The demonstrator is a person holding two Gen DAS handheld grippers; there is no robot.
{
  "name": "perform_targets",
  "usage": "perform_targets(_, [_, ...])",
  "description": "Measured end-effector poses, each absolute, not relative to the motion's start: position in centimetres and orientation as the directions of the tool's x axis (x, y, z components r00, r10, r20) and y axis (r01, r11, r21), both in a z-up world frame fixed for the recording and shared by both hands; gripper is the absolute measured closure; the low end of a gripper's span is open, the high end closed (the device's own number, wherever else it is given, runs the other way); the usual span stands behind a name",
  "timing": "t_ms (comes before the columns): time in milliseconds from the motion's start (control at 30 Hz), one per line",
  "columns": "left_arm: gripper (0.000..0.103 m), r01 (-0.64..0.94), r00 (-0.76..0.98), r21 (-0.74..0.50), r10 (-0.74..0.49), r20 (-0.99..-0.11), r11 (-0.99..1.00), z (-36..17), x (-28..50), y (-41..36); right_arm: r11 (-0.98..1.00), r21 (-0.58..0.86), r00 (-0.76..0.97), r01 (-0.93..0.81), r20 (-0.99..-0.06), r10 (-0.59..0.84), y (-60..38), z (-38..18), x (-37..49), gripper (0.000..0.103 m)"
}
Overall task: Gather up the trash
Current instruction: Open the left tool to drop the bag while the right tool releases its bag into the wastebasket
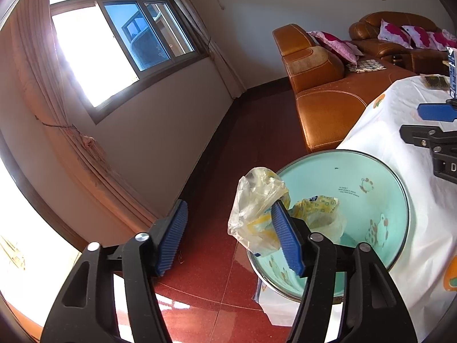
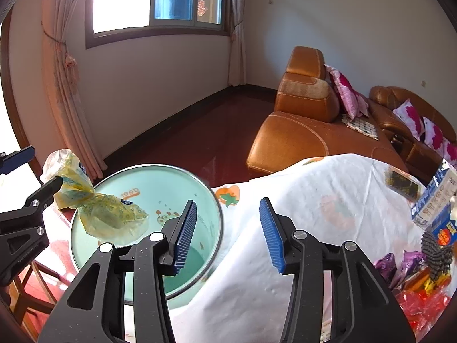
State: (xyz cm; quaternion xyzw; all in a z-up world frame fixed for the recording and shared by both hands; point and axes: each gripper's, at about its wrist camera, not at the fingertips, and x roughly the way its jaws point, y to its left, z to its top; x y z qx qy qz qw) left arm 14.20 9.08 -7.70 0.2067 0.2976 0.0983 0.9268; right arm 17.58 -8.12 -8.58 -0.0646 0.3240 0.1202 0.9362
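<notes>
Wrapper (image 1: 257, 214) hangs over bin (image 1: 371, 171) — both tools (image 1: 228, 237) (image 2: 228, 234) apart, gripping nothing.

place: a home living room
seating: orange leather sofa (image 2: 308, 120) with pink flowered cushions (image 2: 347, 94), far right
window: sliding window (image 2: 160, 0) with tied-back pink curtains (image 2: 65, 65), far left
floor: dark red polished floor (image 1: 228, 148)
near: table under a white printed cloth (image 2: 300, 200)

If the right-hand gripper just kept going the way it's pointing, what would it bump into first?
Probably the white tablecloth right ahead of the right gripper, beside the green bin; nothing lies between its open fingers, though depth is hard to judge.
</notes>
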Motion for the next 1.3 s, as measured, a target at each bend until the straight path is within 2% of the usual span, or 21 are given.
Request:
perform_targets(67, [0.019,-0.067,0.808,0.443,0.309,-0.501,0.894,-7.7,14.2,9.0,0.966,-0.036,0.761,-0.256,-0.623,0.178,-8.5,-8.5,17.4,0.052])
perform_targets(233, [0.019,-0.027,0.805,0.429,0.274,-0.526,0.903,-8.0,14.1,8.4,0.972,-0.041,0.765,-0.230,-0.625,0.154,-9.5,-8.7,17.0,0.049])
perform_targets(300, [0.008,-0.016,0.800,0.409,0.257,-0.543,0.912,-8.0,14.1,8.3,0.975,-0.040,0.768,-0.217,-0.623,0.145,-10.0,-8.7,16.8,0.049])
perform_targets(333, [0.006,-0.023,0.801,0.406,0.259,-0.540,0.914,-8.0,14.1,8.3,0.976,-0.040,0.770,-0.214,-0.622,0.143,-10.1,-8.6,16.7,0.048])
perform_targets(533, [0.006,-0.038,0.789,0.374,0.257,-0.558,0.927,-8.0,14.4,9.0,0.982,-0.038,0.783,-0.184,-0.610,0.123,-11.2,-8.1,16.6,0.045])
perform_targets(700, [0.006,0.118,0.710,0.445,0.238,-0.663,0.888,-10.8,15.1,7.2,0.983,-0.048,0.782,-0.175,-0.613,0.110,-11.5,-8.0,16.4,0.044])
perform_targets(767, [0.006,0.087,0.711,0.411,0.233,-0.663,0.907,-10.5,15.1,7.7,0.984,-0.048,0.787,-0.170,-0.608,0.107,-11.6,-7.9,16.3,0.043])
perform_targets(833, [0.006,-0.020,0.762,0.334,0.231,-0.605,0.942,-8.4,14.7,9.2,0.985,-0.041,0.794,-0.165,-0.599,0.108,-12.0,-7.5,16.1,0.043])
perform_targets(900, [0.006,-0.081,0.788,0.340,0.269,-0.554,0.937,-7.0,14.7,10.1,0.986,-0.039,0.798,-0.162,-0.593,0.108,-12.3,-7.2,15.9,0.041])
perform_targets(1000, [0.006,-0.018,0.731,0.405,0.288,-0.619,0.914,-8.4,15.5,9.5,0.987,-0.034,0.798,-0.160,-0.592,0.109,-12.6,-7.2,15.9,0.041])
perform_targets(1300, [0.006,0.058,0.757,0.388,0.213,-0.618,0.920,-9.6,13.6,5.8,0.993,-0.030,0.815,-0.112,-0.574,0.074,-15.7,-5.8,13.2,0.041])
